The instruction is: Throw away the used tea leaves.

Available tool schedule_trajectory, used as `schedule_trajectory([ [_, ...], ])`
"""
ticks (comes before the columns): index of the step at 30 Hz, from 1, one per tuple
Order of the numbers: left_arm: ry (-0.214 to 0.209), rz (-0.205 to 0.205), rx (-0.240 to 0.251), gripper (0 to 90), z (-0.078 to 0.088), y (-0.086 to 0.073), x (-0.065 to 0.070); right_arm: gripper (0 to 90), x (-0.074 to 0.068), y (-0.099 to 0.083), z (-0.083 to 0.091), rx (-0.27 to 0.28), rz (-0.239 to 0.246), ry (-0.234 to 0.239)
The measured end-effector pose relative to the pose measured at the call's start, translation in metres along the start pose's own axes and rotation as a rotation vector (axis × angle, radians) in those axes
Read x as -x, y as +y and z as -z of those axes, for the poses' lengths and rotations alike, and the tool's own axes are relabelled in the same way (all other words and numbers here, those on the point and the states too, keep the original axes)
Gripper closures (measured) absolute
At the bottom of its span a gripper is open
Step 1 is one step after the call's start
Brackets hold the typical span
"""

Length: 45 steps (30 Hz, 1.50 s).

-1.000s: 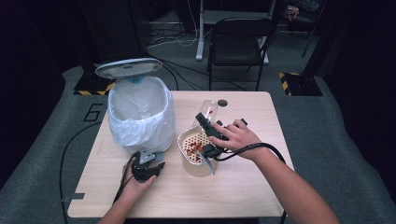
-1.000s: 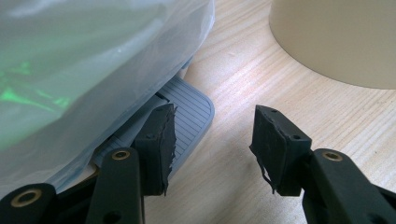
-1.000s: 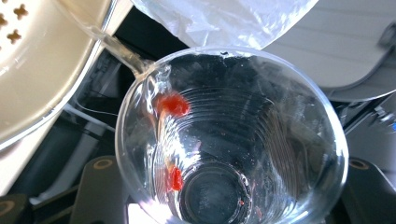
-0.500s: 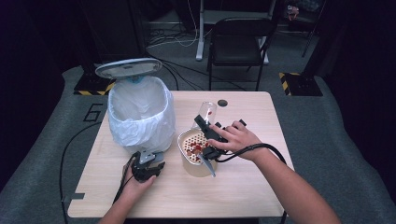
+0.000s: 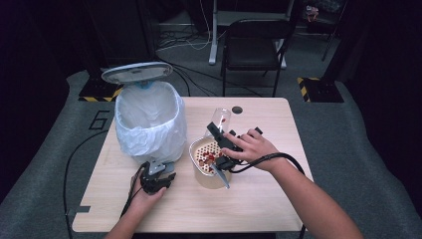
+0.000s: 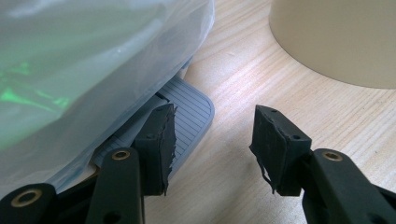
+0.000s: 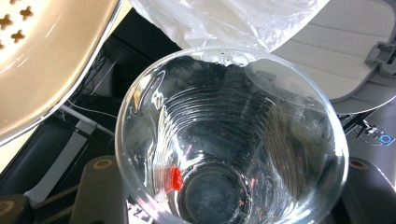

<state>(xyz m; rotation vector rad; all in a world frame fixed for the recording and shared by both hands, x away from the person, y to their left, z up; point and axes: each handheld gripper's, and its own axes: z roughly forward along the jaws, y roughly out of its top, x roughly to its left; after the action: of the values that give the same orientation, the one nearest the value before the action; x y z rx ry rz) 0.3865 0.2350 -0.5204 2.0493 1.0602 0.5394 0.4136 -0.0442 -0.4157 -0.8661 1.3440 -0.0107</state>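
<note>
High view: the pale wooden table [image 5: 259,199] is evenly lit from overhead, the surrounding room dark toward every frame edge; the picture is soft, with short, faint shadows. Left gripper view: bright, diffuse daylight tone, the translucent white plastic bin liner [image 6: 84,56] at upper left blurred. Right gripper view: glare streaks on the clear ribbed plastic cup [image 7: 233,140].

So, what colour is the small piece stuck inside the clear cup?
Red. The piece clings to the cup wall near its bottom, clearest in the right gripper view.
</note>
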Motion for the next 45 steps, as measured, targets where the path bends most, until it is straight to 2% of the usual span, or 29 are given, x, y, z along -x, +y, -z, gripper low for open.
schedule_trajectory([
  [5, 0.001, -0.001, 0.000, 49.3, 0.000, 0.000, 0.000, 38.2, 0.001, 0.001, -0.001, 0.006, -0.002, 0.003],
  [7, 0.001, -0.020, 0.001, 49.3, 0.000, 0.000, -0.001, 38.2, 0.001, 0.001, -0.001, 0.006, -0.001, 0.001],
  [16, 0.001, -0.020, 0.003, 49.3, 0.000, 0.000, -0.001, 38.2, 0.003, 0.001, 0.000, 0.009, 0.001, -0.008],
  [21, 0.001, -0.020, 0.005, 49.3, 0.000, 0.000, -0.001, 38.1, 0.005, 0.001, 0.000, 0.018, -0.018, 0.002],
  [22, 0.002, -0.020, 0.004, 49.3, 0.000, 0.000, -0.001, 38.1, 0.004, 0.002, 0.001, 0.012, -0.059, 0.008],
  [23, 0.001, -0.018, 0.004, 49.3, 0.000, 0.000, -0.001, 38.1, 0.000, 0.001, 0.003, -0.016, -0.142, 0.042],
  [24, 0.002, -0.018, -0.001, 49.3, 0.000, 0.000, -0.001, 38.0, 0.009, 0.000, 0.000, 0.031, -0.080, 0.037],
  [25, 0.000, -0.009, 0.008, 49.3, 0.000, 0.000, 0.000, 38.0, 0.012, -0.001, 0.000, 0.027, -0.139, 0.032],
  [26, 0.001, -0.003, 0.005, 49.3, 0.000, 0.000, 0.000, 38.0, 0.016, -0.003, 0.000, 0.030, -0.173, 0.009],
  [27, 0.000, 0.004, 0.007, 49.3, 0.000, 0.000, 0.000, 38.0, 0.018, -0.004, 0.000, 0.028, -0.203, 0.013],
  [28, 0.000, 0.001, 0.006, 49.3, 0.000, 0.000, 0.000, 38.0, 0.020, -0.005, 0.000, 0.031, -0.212, 0.013],
  [30, 0.001, -0.019, 0.004, 49.3, 0.000, 0.000, -0.001, 37.9, 0.024, -0.007, 0.000, 0.039, -0.272, 0.028],
  [34, 0.001, -0.017, 0.004, 49.3, 0.000, 0.000, -0.001, 37.9, 0.031, -0.011, 0.000, 0.045, -0.379, 0.047],
  [38, 0.001, -0.018, 0.004, 49.3, 0.000, 0.000, -0.001, 37.9, 0.036, -0.016, -0.001, 0.049, -0.457, 0.067],
  [42, 0.001, -0.018, 0.004, 49.3, 0.000, 0.000, -0.001, 37.9, 0.038, -0.023, -0.004, 0.070, -0.618, 0.130],
  [45, 0.002, -0.019, -0.002, 49.3, 0.000, 0.000, -0.001, 38.0, 0.040, -0.026, -0.005, 0.055, -0.685, 0.161],
])
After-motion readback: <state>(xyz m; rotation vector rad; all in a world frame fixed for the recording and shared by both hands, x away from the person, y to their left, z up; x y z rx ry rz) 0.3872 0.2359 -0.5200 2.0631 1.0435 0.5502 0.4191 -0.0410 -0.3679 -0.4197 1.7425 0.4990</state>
